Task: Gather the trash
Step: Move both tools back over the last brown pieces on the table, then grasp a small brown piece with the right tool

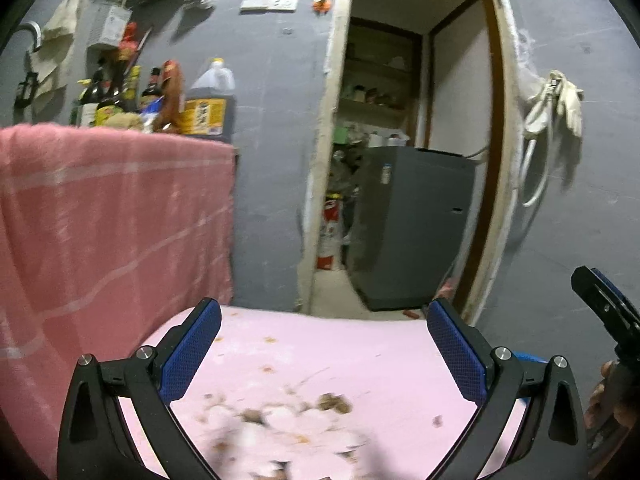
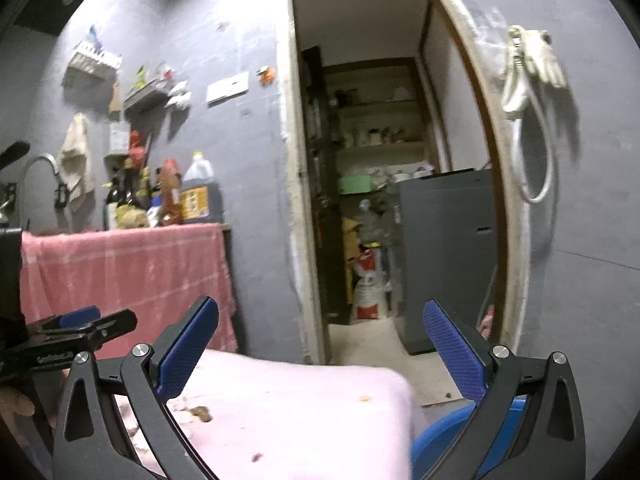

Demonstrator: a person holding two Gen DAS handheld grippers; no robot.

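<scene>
Left gripper (image 1: pixel 324 354): wide, empty, lower frame
Right gripper (image 2: pixel 320 354): wide, empty
Scraps (image 1: pixel 280 416): strewn on pink cloth (image 1: pixel 360 344), bottom centre

Brown crumbs (image 1: pixel 334 402), scattered on pink cloth (image 1: pixel 360 344)

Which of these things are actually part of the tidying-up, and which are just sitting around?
Part of the job:
- scraps littering the pink tablecloth
- left gripper, open
- right gripper, open

Just lying about:
- bottles
- pink towel
- grey appliance
- gloves
- blue stool
</scene>
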